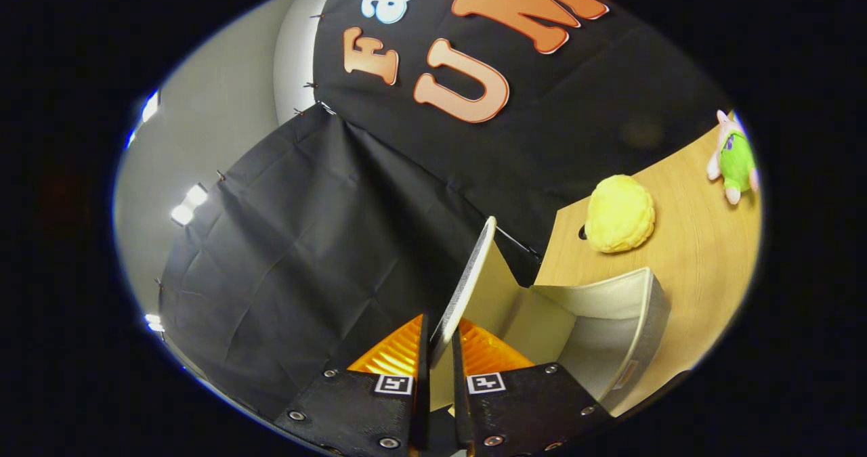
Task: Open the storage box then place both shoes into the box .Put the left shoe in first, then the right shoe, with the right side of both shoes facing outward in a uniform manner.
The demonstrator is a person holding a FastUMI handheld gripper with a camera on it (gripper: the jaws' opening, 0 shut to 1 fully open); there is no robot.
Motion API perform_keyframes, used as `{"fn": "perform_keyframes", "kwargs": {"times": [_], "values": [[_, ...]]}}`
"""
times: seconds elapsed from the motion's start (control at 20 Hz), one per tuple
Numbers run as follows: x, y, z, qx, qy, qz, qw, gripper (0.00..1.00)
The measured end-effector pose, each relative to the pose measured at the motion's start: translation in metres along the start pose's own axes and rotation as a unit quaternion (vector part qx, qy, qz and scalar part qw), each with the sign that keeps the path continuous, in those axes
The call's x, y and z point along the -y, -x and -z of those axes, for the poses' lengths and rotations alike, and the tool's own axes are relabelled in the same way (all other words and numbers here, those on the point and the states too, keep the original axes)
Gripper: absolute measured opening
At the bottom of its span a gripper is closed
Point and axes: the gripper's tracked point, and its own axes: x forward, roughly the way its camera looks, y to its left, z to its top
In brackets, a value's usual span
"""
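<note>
The claw (440, 349) grips the box's raised lid (467, 277), both fingers pressing it. The open box (609, 321), just ahead, looks empty. Beyond it sit two toys: one yellow (620, 213), one green (735, 159).

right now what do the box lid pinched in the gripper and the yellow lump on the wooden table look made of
The pale flat box lid, pinched at its edge by both fingers of the gripper, looks like stiff matte board, thin and holding its shape; it may be fabric-covered, with a fine-textured grey outer face. The rounded yellow lump looks like soft foam or plush, dull and bumpy. The table shows light wood grain, probably laminate.
</note>
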Motion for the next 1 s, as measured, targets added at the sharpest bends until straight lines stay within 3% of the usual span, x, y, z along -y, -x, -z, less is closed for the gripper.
{"fn": "perform_keyframes", "kwargs": {"times": [0.4,0.7,0.8,0.85,0.95,1.0], "values": [[-0.032,-0.085,0.010,-0.032,-0.020,0.023,0.999,0.16],[-0.026,-0.145,0.035,-0.045,-0.097,0.039,0.993,0.16],[-0.019,-0.153,0.039,-0.041,-0.099,0.056,0.993,0.28],[-0.020,-0.153,0.037,-0.041,-0.097,0.054,0.993,0.44],[-0.020,-0.145,0.035,-0.042,-0.087,0.052,0.994,0.69],[-0.018,-0.139,0.034,-0.042,-0.074,0.057,0.995,0.73]]}}
